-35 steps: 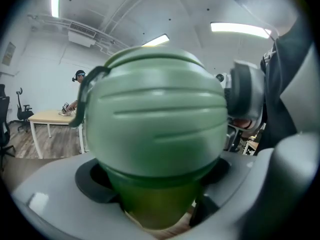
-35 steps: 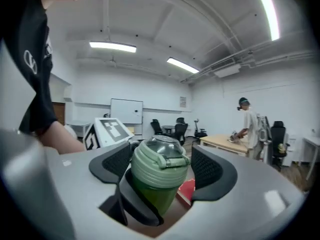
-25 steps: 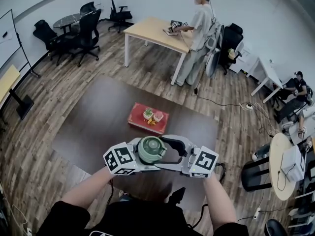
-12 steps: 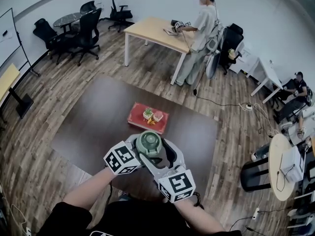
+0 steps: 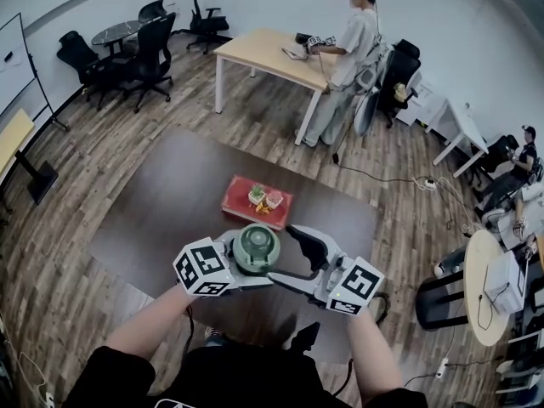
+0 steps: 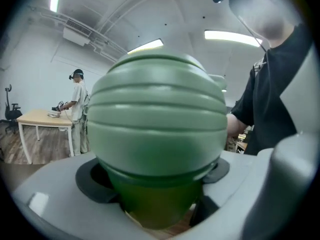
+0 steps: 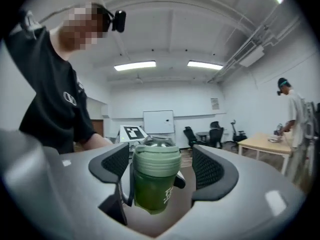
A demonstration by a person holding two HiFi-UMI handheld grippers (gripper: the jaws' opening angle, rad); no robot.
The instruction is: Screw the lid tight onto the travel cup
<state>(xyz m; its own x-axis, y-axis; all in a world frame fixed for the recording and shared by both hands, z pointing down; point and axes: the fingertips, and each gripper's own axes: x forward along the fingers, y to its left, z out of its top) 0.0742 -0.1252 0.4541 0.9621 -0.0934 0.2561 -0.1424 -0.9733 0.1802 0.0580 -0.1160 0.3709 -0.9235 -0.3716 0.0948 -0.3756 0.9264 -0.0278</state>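
Red tray (image 5: 240,206) on dark table (image 5: 161,206)

Black short-sleeved T-shirt (image 5: 246,385) fills bottom of head view. Sleeves (image 5: 104,369) end above elbow, forearms bare. There's the chest: small white round logo (image 7: 70,98). Up top, black head-mounted camera (image 7: 119,20), thin dark cable (image 6: 252,46) dropping toward collar.
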